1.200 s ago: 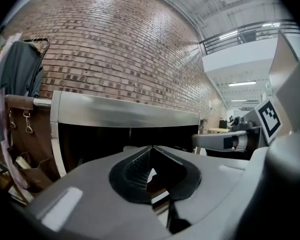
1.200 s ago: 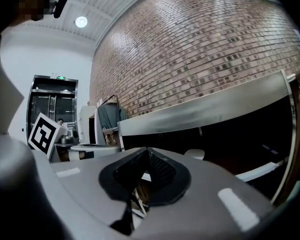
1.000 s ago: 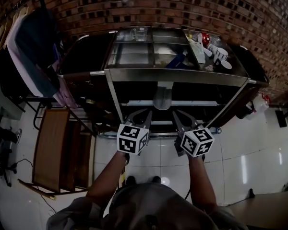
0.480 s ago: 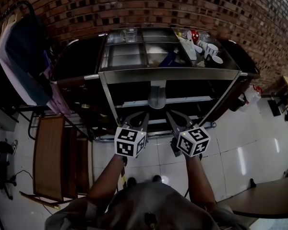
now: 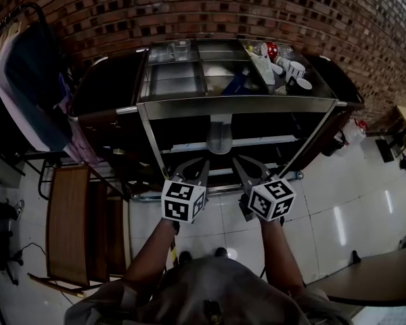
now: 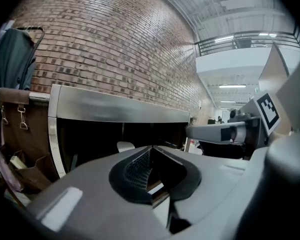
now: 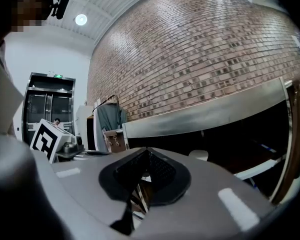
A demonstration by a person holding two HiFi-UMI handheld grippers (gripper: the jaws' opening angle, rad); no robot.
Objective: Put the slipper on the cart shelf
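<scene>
Head view: the slipper [image 5: 220,138] lay on the middle shelf of the cart [image 5: 243,105], so the job looked done. The left gripper [image 5: 197,168] and right gripper [image 5: 244,168] hung just in front of it.

Left gripper view: its fingers [image 6: 135,170] were closed on nothing.

Right gripper view: its fingers [image 7: 162,171] were closed and empty too. The dark shelf hid most of the slipper.

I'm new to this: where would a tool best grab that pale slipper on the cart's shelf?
Likely the slipper by its rounded near end, coming in low from the cart's open front: it lies lengthwise, that end toward the person, with the top overhead.
</scene>
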